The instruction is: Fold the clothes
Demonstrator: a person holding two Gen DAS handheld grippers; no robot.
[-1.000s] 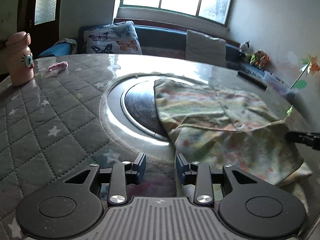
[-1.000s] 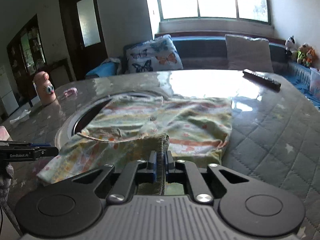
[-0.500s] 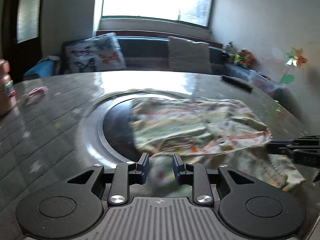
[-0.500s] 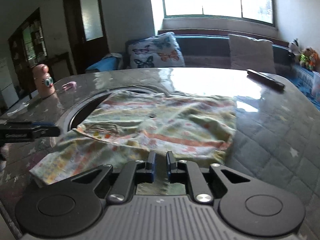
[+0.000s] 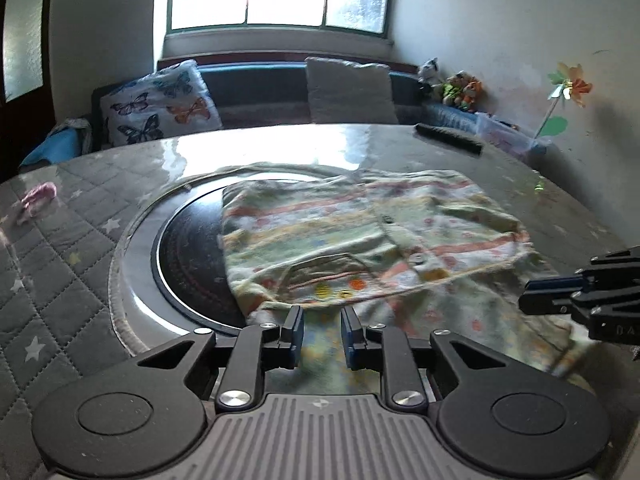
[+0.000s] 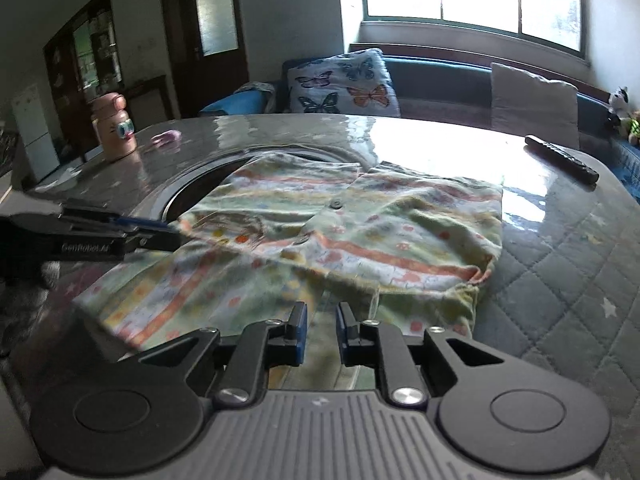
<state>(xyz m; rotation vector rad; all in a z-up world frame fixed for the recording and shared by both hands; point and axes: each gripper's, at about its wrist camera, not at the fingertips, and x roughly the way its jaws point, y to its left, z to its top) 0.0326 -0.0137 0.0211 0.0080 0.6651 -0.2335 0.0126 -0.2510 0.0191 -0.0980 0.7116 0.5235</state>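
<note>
The shirt (image 6: 344,232) lies on the worktop (image 6: 560,264), part over the round inset at its middle, with its near half already folded onto the far half – one fold looks done, and I judge the narrowing and squaring-up are still left. The left gripper (image 5: 322,330) hangs over the shirt's near-left edge, its jaws a narrow gap apart and closing, cloth below them but none visibly pinched. The right gripper (image 6: 322,330) sits over the near-right edge – jaws slightly apart and opening, nothing clamped between them.
</note>
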